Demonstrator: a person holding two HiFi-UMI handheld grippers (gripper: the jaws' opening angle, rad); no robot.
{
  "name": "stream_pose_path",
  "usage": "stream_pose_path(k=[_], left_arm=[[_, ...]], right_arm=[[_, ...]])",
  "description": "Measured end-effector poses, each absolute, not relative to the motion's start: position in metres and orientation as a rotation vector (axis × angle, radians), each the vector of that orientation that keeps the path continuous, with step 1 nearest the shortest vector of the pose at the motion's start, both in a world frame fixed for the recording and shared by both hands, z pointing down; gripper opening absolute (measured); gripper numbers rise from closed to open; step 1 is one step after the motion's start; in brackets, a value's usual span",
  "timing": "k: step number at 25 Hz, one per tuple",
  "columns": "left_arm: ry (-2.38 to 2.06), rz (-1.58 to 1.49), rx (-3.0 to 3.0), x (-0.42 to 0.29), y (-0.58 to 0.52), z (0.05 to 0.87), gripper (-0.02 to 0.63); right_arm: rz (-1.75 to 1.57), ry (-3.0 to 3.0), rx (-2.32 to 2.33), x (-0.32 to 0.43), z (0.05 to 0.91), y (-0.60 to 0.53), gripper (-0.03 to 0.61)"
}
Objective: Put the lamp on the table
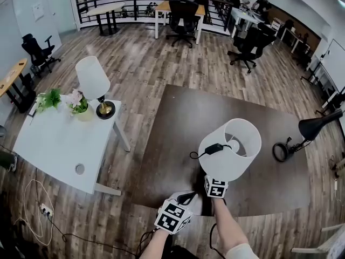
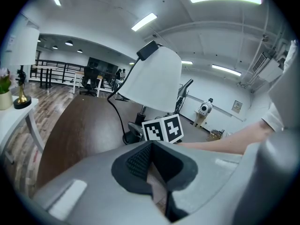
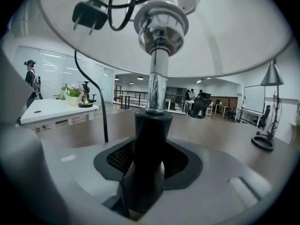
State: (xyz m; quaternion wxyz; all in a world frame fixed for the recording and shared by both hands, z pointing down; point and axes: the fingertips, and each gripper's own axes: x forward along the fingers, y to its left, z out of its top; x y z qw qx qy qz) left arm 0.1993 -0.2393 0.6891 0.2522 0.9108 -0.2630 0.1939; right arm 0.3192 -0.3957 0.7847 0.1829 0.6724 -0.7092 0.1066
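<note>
A lamp with a white shade (image 1: 229, 150) and a black stem (image 3: 151, 139) hangs in the air over the dark rug (image 1: 178, 117). My right gripper (image 1: 218, 176) is shut on that stem, just under the shade. The lamp's black cord and plug (image 1: 214, 148) lie draped over the shade's top. In the right gripper view the jaws of my right gripper (image 3: 147, 175) clamp the stem. My left gripper (image 1: 186, 199) is beside it, lower left, shut and holding nothing. In the left gripper view my left gripper (image 2: 152, 172) points toward the lamp's shade (image 2: 154, 78). The white table (image 1: 54, 139) stands to the left.
On the white table's far corner stand a second white-shade lamp (image 1: 92, 80) with a brass base and two potted plants (image 1: 78, 106). A black desk lamp (image 1: 302, 134) sits at the rug's right side. A power strip and cables (image 1: 43, 209) lie on the floor below the table. Office chairs (image 1: 183, 15) stand further back.
</note>
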Motion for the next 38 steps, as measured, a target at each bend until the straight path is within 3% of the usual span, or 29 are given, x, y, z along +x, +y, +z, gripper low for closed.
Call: stream_pose_path(k=[18, 24, 31, 38], left_arm=[[-0.761, 0.575, 2.562, 0.190, -0.163, 0.646, 0.000], [-0.776, 0.564, 2.588, 0.182, -0.141, 0.622, 0.000], [-0.892, 0.407, 2.533, 0.188, -0.120, 0.592, 0.000], [-0.792, 0.571, 2.702, 0.202, -0.113, 0.558, 0.000]], right_arm=[[0.416, -1.947, 1.993, 0.334, 0.776, -0.300, 0.146], [0.416, -1.985, 2.052, 0.321, 0.732, -0.260, 0.140], [0.654, -2.101, 2.011, 0.317, 0.681, -0.177, 0.129], [0.806, -2.082, 2.167, 0.303, 0.648, -0.100, 0.112]])
